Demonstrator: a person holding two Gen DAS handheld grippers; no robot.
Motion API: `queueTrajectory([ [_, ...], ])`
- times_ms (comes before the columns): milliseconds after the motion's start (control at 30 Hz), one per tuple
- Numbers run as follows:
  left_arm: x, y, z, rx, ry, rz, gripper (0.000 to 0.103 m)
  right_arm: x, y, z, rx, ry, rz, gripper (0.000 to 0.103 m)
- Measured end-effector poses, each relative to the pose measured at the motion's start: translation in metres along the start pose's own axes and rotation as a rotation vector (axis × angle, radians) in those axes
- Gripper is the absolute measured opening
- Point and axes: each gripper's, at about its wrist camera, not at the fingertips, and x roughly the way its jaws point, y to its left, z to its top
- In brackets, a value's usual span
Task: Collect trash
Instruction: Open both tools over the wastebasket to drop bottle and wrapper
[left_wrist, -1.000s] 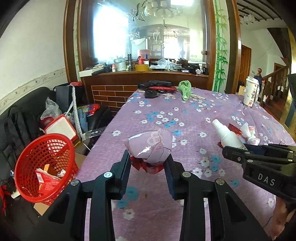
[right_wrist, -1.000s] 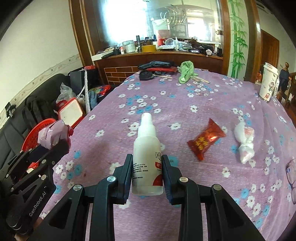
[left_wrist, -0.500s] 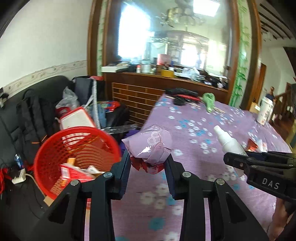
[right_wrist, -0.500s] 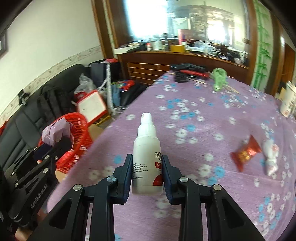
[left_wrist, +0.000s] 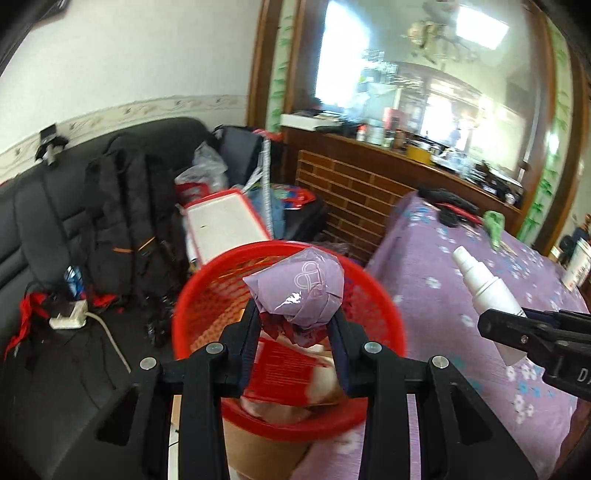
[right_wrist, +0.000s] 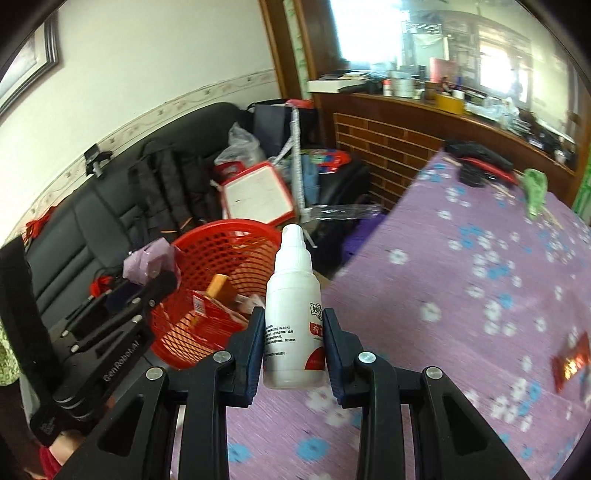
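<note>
While the left claw (left_wrist: 295, 328) clamped a crumpled purple wrapper (left_wrist: 299, 291) above the red basket (left_wrist: 373, 295) at lower centre, the right claw (right_wrist: 293, 350) gripped a white spray bottle (right_wrist: 293, 314) over the worktop (right_wrist: 461, 295) edge, right of the basket.

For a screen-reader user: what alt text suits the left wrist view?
The left gripper holds a crumpled purple wrapper above a red mesh basket of trash; at right, the right gripper holds a white spray bottle over a purple floral tablecloth.
</note>
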Motion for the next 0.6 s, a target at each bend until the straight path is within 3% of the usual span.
queueTrajectory([
  [233, 0.012, 0.021, 0.005, -0.024, 0.017, 0.017, 0.038, 0.038, 0.017, 0.020, 0.019, 0.050, 0.059, 0.033],
  [300, 0.013, 0.023, 0.007, -0.039, 0.016, 0.019, 0.056, 0.048, 0.020, 0.024, 0.032, 0.056, 0.075, 0.033],
  [333, 0.013, 0.025, 0.007, -0.046, 0.013, 0.020, 0.060, 0.052, 0.019, 0.026, 0.042, 0.058, 0.070, 0.033],
  [600, 0.010, 0.006, 0.008, -0.011, 0.014, -0.017, 0.061, 0.024, -0.023, 0.007, 0.107, 0.021, 0.045, 0.033],
])
